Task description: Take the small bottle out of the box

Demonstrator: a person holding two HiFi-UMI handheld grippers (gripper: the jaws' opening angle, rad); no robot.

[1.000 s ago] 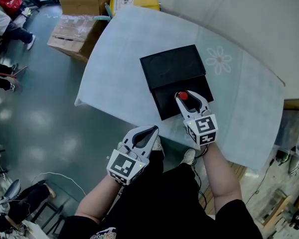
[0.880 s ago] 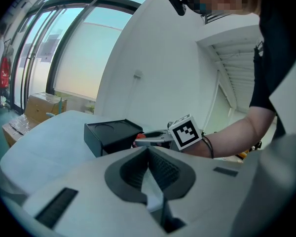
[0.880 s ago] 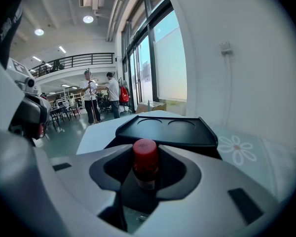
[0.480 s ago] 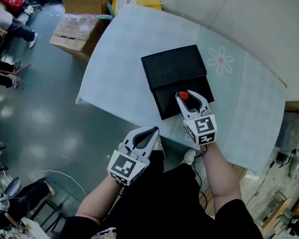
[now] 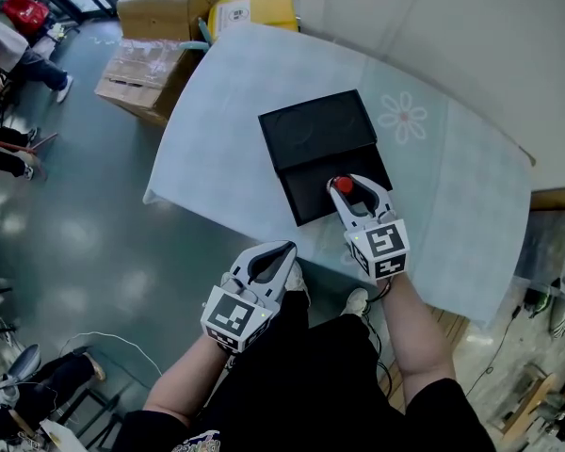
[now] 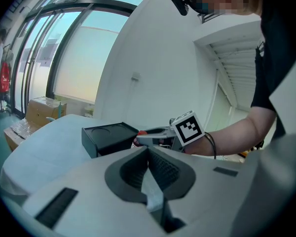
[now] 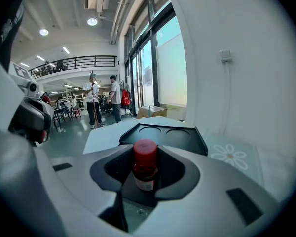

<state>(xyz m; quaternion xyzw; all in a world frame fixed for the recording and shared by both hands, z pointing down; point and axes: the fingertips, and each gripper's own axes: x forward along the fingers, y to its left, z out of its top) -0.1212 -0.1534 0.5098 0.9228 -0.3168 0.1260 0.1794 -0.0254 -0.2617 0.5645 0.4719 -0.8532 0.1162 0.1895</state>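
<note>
Red-capped bottle: small bottle (image 7: 145, 168) of dark brown glass with a round red screw cap, standing upright.
Bottle label: white paper band low on the glass; its print is too small to read.
Bottle place: between the tips of the right gripper (image 5: 347, 186), over the near open half of the flat black box (image 5: 306, 196). I cannot tell whether it is clear of the box.
Right gripper: jaws have just been closing and now clamp the bottle from both sides.
Left gripper (image 5: 284, 249): jaws pressed together with nothing between, held off the table's near edge.
Box lid (image 5: 315, 128): folded back, two round shallow hollows inside.
Other writing: black-and-white square markers on the gripper cubes; white sticker on a yellow package (image 5: 254, 6), not readable.
Surface: table under pale blue cloth (image 5: 217, 139) with one printed white flower (image 5: 403, 118).
Room: glossy grey-green floor (image 5: 66, 224), brown cardboard cartons (image 5: 160, 8), tall windows (image 7: 155, 68), people (image 7: 93, 102) standing far off.
</note>
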